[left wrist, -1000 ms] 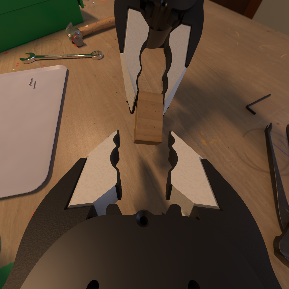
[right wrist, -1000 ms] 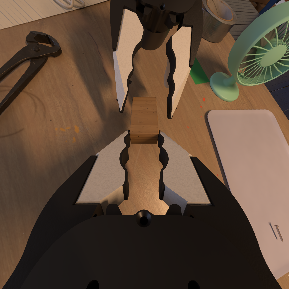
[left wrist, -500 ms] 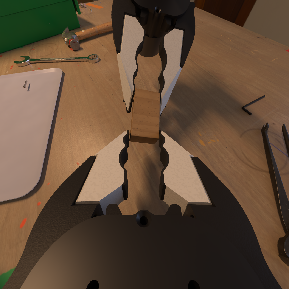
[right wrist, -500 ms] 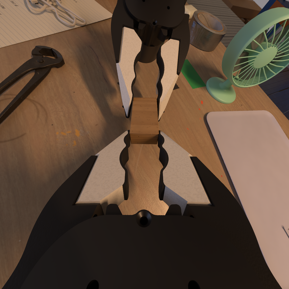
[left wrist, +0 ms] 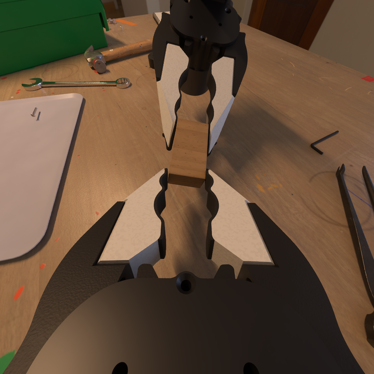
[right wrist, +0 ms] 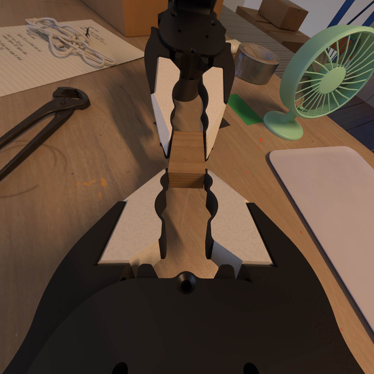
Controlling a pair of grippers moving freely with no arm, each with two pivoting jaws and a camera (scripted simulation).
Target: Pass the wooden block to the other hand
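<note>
A small wooden block [left wrist: 189, 153] hangs above the workbench between both grippers. In the left wrist view my left gripper [left wrist: 186, 176] is shut on the block's near end. The right gripper [left wrist: 189, 148] faces it from the far side and is shut on the far end. In the right wrist view my right gripper [right wrist: 186, 176] pinches the near end of the block [right wrist: 186, 153], and the left gripper [right wrist: 187, 156] clamps the far end. The block is level and touches nothing else.
On the left side: a green toolbox [left wrist: 50, 30], a hammer [left wrist: 113, 54], a wrench [left wrist: 77, 83] and a white board [left wrist: 34, 172] with a screw [left wrist: 34, 112]. Black pincers [right wrist: 40, 121], an Allen key [left wrist: 323, 141], a green fan [right wrist: 323, 81], a tape roll [right wrist: 257, 64] and paper with a cable [right wrist: 60, 46] lie around.
A second ago my left gripper was open short of the block. It moved in and shut on the block's free end. Both views have since tilted up a little, showing more of the bench behind.
</note>
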